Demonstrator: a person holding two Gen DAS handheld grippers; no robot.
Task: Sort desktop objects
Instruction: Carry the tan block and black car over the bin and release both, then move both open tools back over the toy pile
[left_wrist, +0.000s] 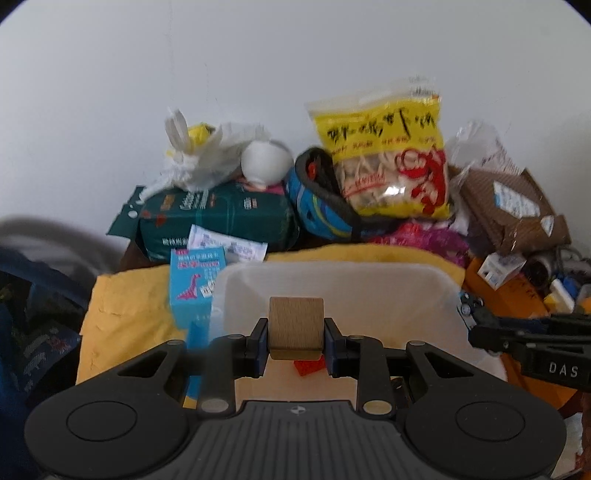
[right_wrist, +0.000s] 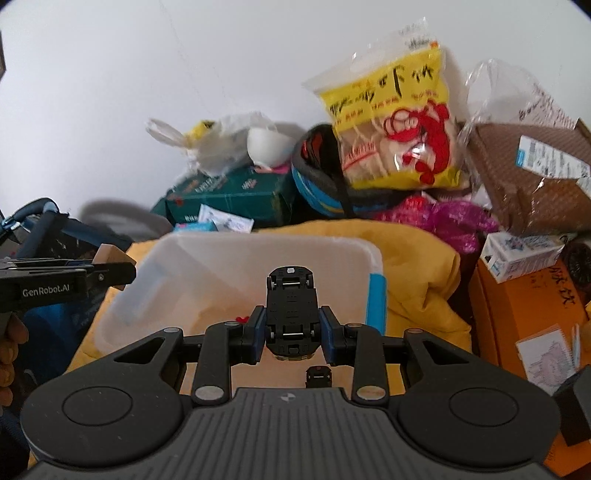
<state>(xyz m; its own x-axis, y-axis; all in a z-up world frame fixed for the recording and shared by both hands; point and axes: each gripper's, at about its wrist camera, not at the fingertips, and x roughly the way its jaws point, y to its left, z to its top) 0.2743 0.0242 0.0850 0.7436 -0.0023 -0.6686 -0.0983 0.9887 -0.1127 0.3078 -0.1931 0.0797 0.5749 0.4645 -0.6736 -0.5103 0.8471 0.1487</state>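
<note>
Tilting downward over the translucent bin (right_wrist: 236, 258): left tongs (left_wrist: 295, 338) gripping a wooden block (left_wrist: 295, 323) between the pads, right tongs (right_wrist: 292, 334) clamping a black toy car (right_wrist: 291, 310) upside down, side by side.

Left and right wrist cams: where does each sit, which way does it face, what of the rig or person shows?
Left wrist: on the left gripper, looking forward and down over the wooden block it holds into the white bin; right gripper enters at right.
Right wrist: on the right gripper, same heading, toy car held underside-up; left gripper and a hand at left.
Shared: bin, yellow cloth, noodle bag.
</note>
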